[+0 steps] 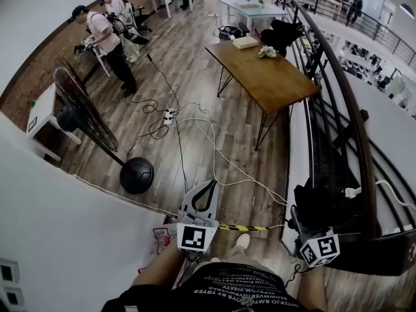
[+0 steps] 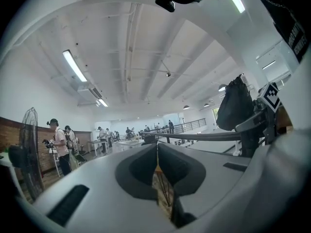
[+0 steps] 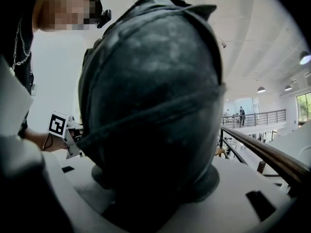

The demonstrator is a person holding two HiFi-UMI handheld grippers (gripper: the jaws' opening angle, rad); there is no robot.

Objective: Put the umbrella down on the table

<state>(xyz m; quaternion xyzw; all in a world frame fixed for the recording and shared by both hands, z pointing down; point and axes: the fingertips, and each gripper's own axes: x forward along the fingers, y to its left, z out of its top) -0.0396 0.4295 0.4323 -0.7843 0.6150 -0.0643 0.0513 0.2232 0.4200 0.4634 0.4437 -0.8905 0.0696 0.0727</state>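
At right gripper, black umbrella (folded)

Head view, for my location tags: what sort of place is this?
Probably an open-plan workshop or office on an upper level: a wooden table, a balcony railing, a standing fan and loose cables.

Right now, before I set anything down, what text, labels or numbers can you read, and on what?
Black shirt: white printed lines, upside down, too small to read.
Left marker cube, right marker cube: black-and-white square patterns, no letters.
Umbrella: no print visible.
Nothing else legible.
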